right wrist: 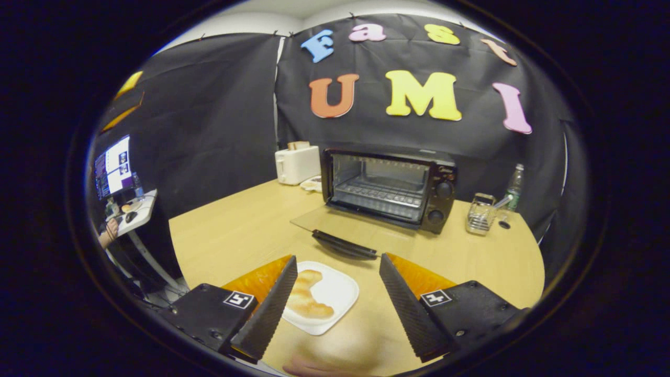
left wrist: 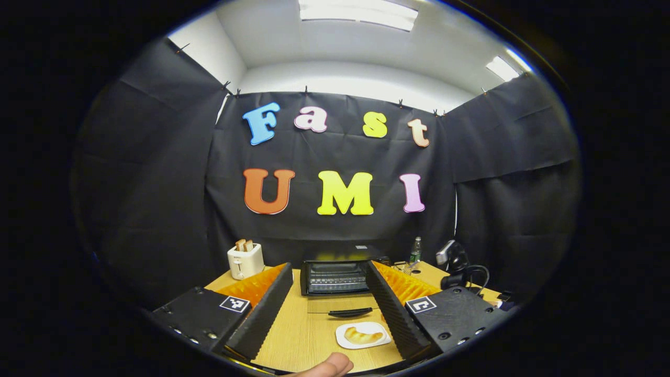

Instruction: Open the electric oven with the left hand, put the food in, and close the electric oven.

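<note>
The black electric oven [left wrist: 335, 277] stands at the back of the wooden table with its glass door [left wrist: 340, 303] folded down flat and its handle [left wrist: 349, 312] toward me. My left gripper [left wrist: 328, 267] is open, held back from the door with nothing between its fingers. A croissant [left wrist: 360, 335] lies on a white plate [left wrist: 378, 340] in front of the door. In the right gripper view, the oven [right wrist: 390, 188] shows its rack inside, with the door handle [right wrist: 344, 244] just ahead. My right gripper [right wrist: 337, 259] is open above the plate [right wrist: 340, 288], with the croissant [right wrist: 306, 301] beside its left finger.
A white toaster [right wrist: 297, 163] with bread stands left of the oven. A bottle [right wrist: 515, 188] and a wire holder [right wrist: 480, 213] are to its right. A black device with cables [left wrist: 455, 262] sits at the table's right. A side desk with a monitor [right wrist: 112, 166] stands beyond the table's left edge.
</note>
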